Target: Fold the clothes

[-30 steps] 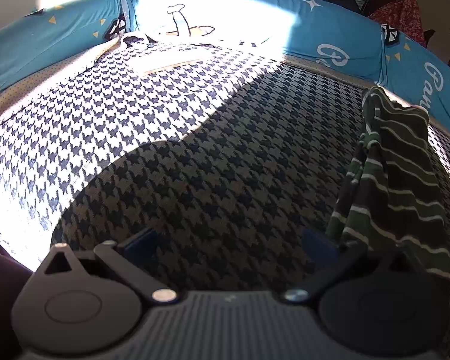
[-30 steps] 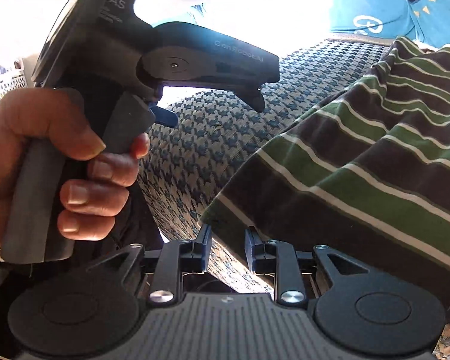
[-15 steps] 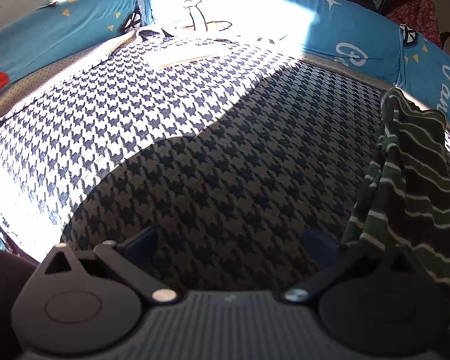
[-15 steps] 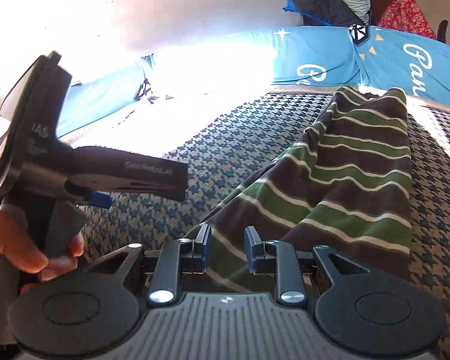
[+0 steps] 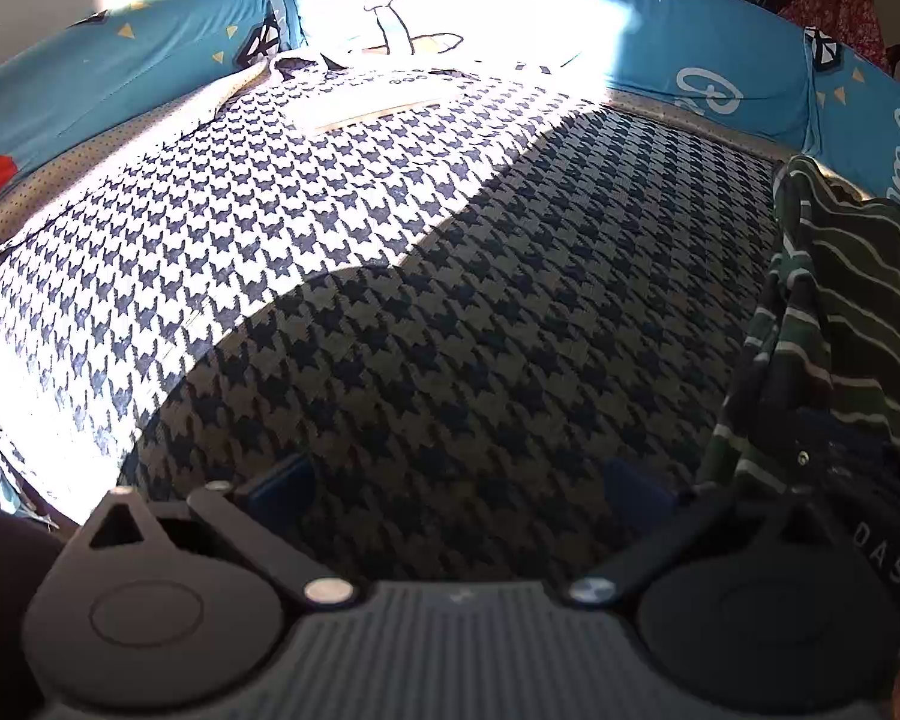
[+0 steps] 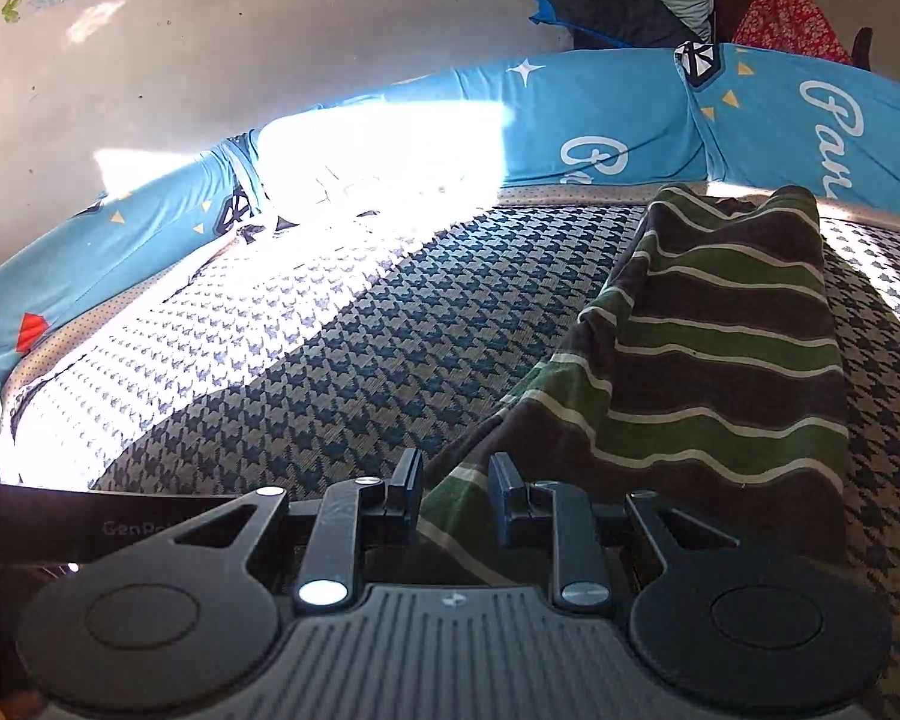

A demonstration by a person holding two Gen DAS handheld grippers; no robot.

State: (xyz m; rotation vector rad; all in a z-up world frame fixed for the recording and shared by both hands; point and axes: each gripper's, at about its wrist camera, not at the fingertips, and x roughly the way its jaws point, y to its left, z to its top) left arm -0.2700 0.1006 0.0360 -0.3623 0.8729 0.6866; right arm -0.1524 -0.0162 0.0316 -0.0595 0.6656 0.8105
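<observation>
The right gripper [image 6: 455, 492] is clenched on a corner of the green striped garment [image 6: 726, 360], which trails away over the houndstooth bed cover [image 6: 360, 372] toward the blue bolster [image 6: 600, 120]. The left gripper [image 5: 456, 483] hangs released above the cover, its 2 fingers wide apart, the garment at its right.

A houndstooth cover [image 5: 390, 300] spreads across the bed, partly sunlit. Blue printed bolsters [image 6: 600, 126] line its far edge. Red floral fabric [image 6: 780, 18] hangs beyond, near a bare wall [image 6: 270, 30].
</observation>
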